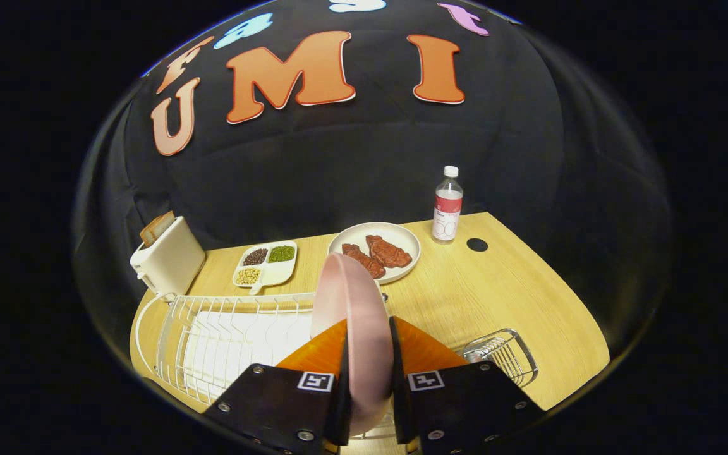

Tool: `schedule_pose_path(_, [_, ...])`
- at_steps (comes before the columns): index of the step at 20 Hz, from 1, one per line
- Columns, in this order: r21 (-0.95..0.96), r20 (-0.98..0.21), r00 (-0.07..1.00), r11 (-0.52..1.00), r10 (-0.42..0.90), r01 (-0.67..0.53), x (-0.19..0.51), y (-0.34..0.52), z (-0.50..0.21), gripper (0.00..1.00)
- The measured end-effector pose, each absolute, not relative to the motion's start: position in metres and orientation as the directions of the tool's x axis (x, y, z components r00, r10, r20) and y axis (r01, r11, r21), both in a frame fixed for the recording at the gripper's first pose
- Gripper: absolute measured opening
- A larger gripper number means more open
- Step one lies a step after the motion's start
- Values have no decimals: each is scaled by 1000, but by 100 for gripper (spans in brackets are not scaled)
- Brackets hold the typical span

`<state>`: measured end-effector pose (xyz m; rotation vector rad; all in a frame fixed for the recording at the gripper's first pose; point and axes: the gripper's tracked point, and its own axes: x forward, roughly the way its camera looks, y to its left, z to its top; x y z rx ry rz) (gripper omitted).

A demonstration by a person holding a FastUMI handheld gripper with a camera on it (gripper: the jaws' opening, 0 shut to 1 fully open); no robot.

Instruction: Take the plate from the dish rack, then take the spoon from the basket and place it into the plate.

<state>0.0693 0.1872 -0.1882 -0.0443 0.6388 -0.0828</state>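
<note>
Between the gripper's (369, 354) fingers stands the pink plate (351, 303), clamped upright above the dish rack (212, 335).

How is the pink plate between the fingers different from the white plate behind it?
The pink plate stands on its edge, gripped by the gripper on both faces; the white plate lies flat on the table. The pink plate carries nothing; the white plate holds brown meat pieces. The pink plate is just right of the dish rack; the white plate lies beyond it, left of the bottle. Both look round.
</note>
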Motion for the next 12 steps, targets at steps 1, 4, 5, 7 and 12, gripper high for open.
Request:
schedule_pose_path(1, [-66,-588,803,995,-103,80,70,185,-184,27])
schedule_pose_path(4, [-91,-561,819,992,-122,85,72,186,-171,24])
schedule_pose_path(5, [-118,-561,818,990,-129,76,70,186,-170,24])
schedule_pose_path(7, [-164,-534,835,985,-136,55,74,192,-159,24])
schedule_pose_path(12, [-307,-453,879,952,-151,5,77,201,-125,24])
